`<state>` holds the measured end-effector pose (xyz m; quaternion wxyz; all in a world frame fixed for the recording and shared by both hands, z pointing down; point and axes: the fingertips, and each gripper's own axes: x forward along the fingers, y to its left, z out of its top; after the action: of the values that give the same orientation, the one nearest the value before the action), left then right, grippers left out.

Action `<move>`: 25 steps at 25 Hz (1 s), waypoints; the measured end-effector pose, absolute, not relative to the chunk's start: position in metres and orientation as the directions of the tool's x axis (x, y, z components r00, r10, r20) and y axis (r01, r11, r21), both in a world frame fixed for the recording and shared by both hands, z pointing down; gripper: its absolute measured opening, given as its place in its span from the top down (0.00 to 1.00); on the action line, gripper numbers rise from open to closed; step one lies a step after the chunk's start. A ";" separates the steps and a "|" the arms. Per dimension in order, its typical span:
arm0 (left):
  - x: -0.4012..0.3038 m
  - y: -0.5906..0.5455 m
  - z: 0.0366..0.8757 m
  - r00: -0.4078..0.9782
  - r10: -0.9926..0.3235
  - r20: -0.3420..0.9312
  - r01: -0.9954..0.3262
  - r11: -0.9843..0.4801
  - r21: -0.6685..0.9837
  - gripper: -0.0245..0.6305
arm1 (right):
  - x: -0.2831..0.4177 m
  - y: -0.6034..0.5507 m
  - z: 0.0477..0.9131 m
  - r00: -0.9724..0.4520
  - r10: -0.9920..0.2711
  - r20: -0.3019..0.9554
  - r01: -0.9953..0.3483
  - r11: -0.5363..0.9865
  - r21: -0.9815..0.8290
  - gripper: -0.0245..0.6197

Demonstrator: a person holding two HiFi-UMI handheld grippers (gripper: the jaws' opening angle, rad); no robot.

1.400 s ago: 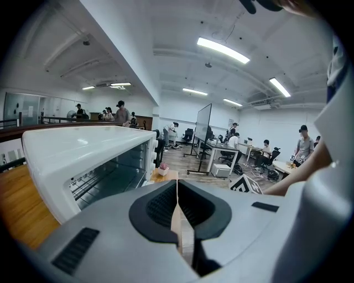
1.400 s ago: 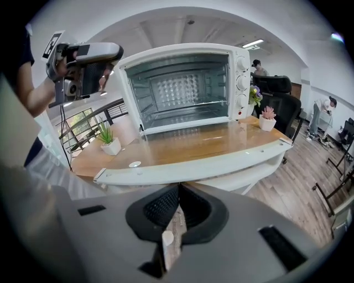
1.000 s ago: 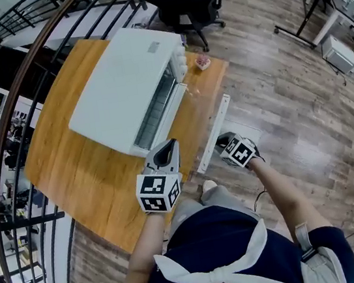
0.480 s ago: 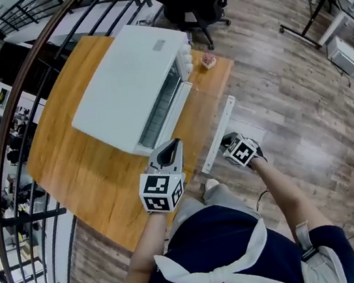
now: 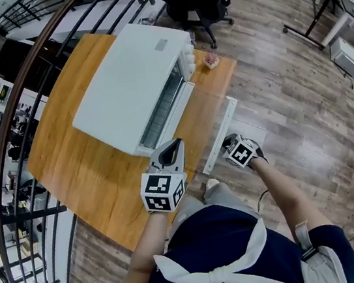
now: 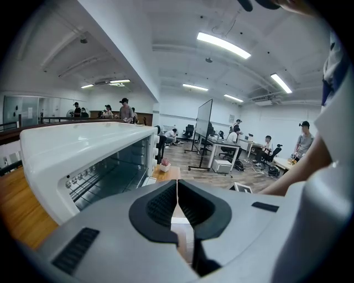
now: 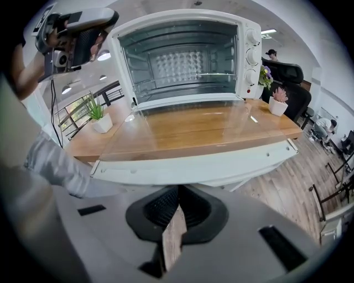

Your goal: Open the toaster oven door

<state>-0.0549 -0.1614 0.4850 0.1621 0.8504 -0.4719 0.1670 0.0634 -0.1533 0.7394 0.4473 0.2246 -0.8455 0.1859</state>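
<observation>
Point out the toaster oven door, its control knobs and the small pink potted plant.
toaster oven door (image 7: 193, 166): right gripper view, on its white front rail.
control knobs (image 7: 253, 37): right gripper view, on the top knob.
pink potted plant (image 7: 277, 105): right gripper view, on its white pot.

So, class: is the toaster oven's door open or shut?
Open. The glass door lies folded down flat, and the toaster oven shows its racks inside.

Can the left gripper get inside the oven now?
Probably yes. The toaster oven has its door lying down flat, so the front is open, and nothing stands between the left gripper and that opening.
</observation>
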 end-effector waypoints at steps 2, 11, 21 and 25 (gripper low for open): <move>-0.055 -0.163 0.486 0.495 -0.750 0.439 -0.859 -0.499 0.117 0.93 | 0.063 -0.153 0.741 -0.494 -0.202 0.845 -0.542 0.832 -0.118 0.95; -0.057 -0.169 0.487 0.481 -0.752 0.450 -0.866 -0.487 0.112 0.93 | 0.062 -0.153 0.746 -0.473 -0.169 0.865 -0.511 0.852 -0.113 0.95; -0.059 -0.164 0.490 0.471 -0.753 0.460 -0.871 -0.479 0.109 0.93 | 0.061 -0.155 0.763 -0.471 -0.163 0.867 -0.519 0.846 -0.123 0.95; -0.061 -0.159 0.491 0.468 -0.753 0.463 -0.873 -0.476 0.108 0.93 | 0.061 -0.154 0.763 -0.462 -0.166 0.871 -0.530 0.839 -0.121 0.95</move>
<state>-0.0614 -0.1585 0.4908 0.1676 0.8401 -0.4837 0.1791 0.0607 -0.1544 0.7631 0.4745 0.2090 -0.8333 0.1918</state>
